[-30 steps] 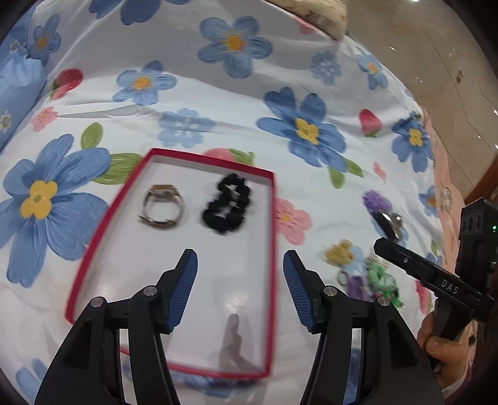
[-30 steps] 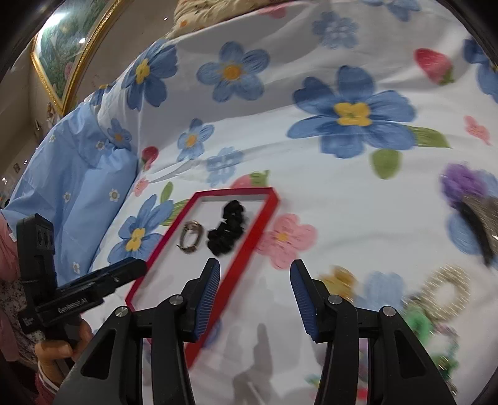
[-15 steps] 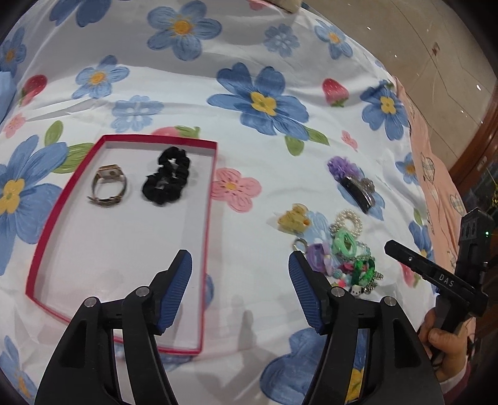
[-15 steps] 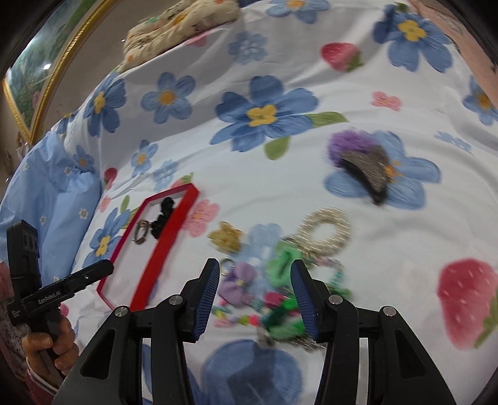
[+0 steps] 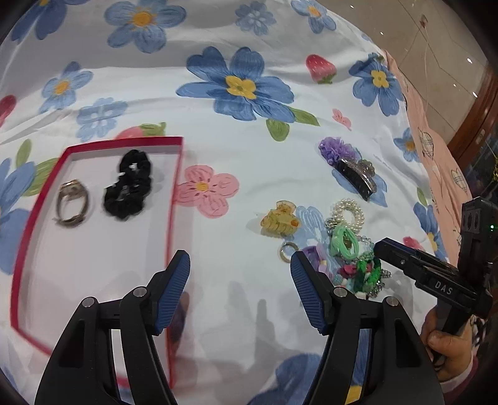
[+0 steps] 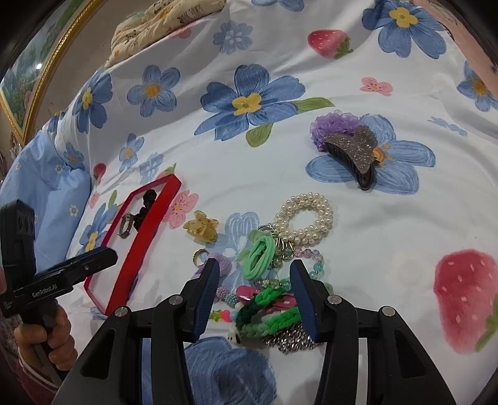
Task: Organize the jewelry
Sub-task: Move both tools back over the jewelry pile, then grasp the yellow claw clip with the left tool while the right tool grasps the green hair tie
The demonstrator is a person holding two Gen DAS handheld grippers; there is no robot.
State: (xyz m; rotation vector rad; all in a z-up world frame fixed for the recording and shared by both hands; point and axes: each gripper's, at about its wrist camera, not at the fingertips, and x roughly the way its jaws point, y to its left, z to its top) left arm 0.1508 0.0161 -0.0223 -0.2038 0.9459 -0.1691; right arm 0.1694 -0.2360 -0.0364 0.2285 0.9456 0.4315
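A red-rimmed tray (image 5: 176,193) lies on the floral sheet and holds a watch (image 5: 71,202) and a black scrunchie (image 5: 129,187); the tray also shows in the right wrist view (image 6: 133,255). A jewelry pile lies to its right: pearl bracelet (image 6: 306,218), light green hair ties (image 6: 258,257), dark green braided bands (image 6: 267,307), yellow claw clip (image 6: 201,230), small ring (image 5: 288,250). A glitter claw clip (image 6: 354,157) rests by a purple scrunchie (image 6: 333,124). My left gripper (image 5: 240,274) is open and empty beside the tray's right rim. My right gripper (image 6: 253,280) is open over the pile.
A light blue pillow (image 6: 40,187) lies at the left of the bed. A cream patterned cushion (image 6: 162,21) sits at the far end. A pink cloth (image 5: 435,140) hangs at the bed's right edge, with tiled floor (image 5: 442,40) beyond.
Both grippers have swung right, from the tray toward the jewelry pile. The right gripper has come down close over the pile. Both stayed open.
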